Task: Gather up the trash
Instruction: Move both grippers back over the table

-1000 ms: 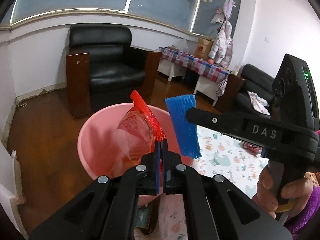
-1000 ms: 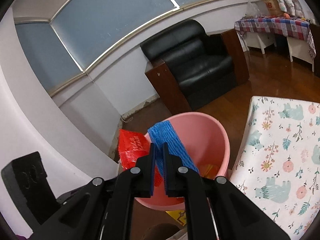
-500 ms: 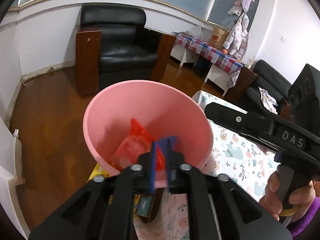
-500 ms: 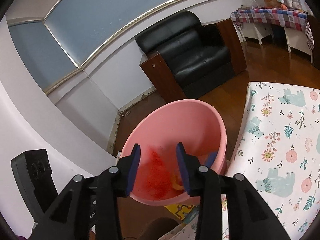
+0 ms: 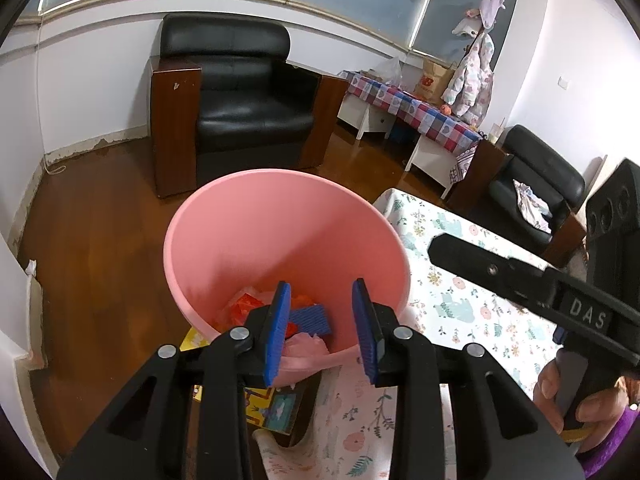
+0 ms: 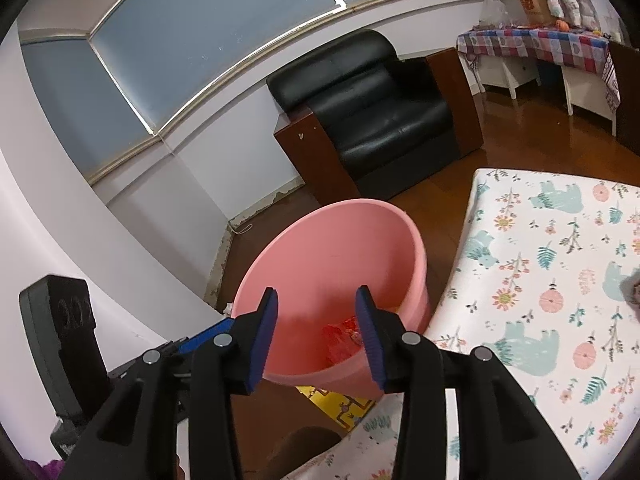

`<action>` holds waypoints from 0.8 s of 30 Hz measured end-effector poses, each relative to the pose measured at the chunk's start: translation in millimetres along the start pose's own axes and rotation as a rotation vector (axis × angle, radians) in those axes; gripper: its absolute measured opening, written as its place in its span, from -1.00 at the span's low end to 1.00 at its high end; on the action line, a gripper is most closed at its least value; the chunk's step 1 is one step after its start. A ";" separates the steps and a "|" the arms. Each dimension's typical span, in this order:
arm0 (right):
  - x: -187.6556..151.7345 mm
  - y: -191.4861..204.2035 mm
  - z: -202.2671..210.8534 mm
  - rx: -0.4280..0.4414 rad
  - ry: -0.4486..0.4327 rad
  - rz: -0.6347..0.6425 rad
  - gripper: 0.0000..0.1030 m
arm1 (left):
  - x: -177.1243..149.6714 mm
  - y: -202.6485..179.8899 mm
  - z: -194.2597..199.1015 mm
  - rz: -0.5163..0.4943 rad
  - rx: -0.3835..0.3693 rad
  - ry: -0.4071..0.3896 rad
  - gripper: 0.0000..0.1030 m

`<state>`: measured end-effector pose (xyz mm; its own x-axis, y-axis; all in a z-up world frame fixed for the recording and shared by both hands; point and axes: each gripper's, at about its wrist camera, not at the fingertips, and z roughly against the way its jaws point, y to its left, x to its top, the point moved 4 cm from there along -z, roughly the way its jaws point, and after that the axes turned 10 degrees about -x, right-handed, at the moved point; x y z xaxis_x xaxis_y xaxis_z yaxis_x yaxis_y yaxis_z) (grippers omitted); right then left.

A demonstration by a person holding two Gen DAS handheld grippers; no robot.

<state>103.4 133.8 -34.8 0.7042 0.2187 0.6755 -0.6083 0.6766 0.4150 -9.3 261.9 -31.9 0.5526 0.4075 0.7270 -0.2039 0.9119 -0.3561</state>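
Presently, item by item, from the trash outward:

Trash: a blue mesh piece and a red wrapper are lying at the bottom of the bin, touching each other, with pale scraps beside them. Mesh's long axis is running left to right in the left wrist view.

Bin: pink, round, standing on the wooden floor just beside the near left corner of the table. In the right wrist view only the red wrapper is showing inside the bin.

Left gripper: hovering over the bin's near rim, pointing down into it. Jaws are opening, about half wide, nothing between them; trash is lying below and beyond the tips.

Right gripper: likewise over the near rim, to the right of the left one. Jaws are opening slightly, about half wide, gripping nothing.

Table: covered in a floral cloth, lying right of the bin; whatever trash remains on it is sitting out of frame. By judgement, the right gripper is nearer the table for the next pickup.

Armchair: black, standing far behind the bin.
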 end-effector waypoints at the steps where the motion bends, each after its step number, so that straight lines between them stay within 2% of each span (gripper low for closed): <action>1: -1.3 -1.1 3.9 -0.007 -0.004 0.008 -0.21 | -0.1 -0.3 1.0 0.008 0.002 -0.004 -0.38; 9: -13.9 -20.5 31.4 -0.069 -0.023 0.031 -0.21 | 1.2 -13.5 7.1 0.025 -0.012 -0.016 -0.38; 18: -34.4 -72.7 76.7 -0.187 -0.034 0.024 -0.21 | 6.6 -56.8 3.2 -0.032 -0.029 -0.030 -0.38; 24: -50.5 -123.7 114.2 -0.266 -0.044 -0.043 -0.21 | 1.3 -93.0 -17.7 -0.064 -0.077 0.026 -0.38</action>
<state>101.3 -41.3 -50.6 0.7076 0.1588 0.6886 -0.4563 0.8467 0.2737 24.7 176.7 -8.2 0.5834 0.3459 0.7349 -0.1051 0.9293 -0.3540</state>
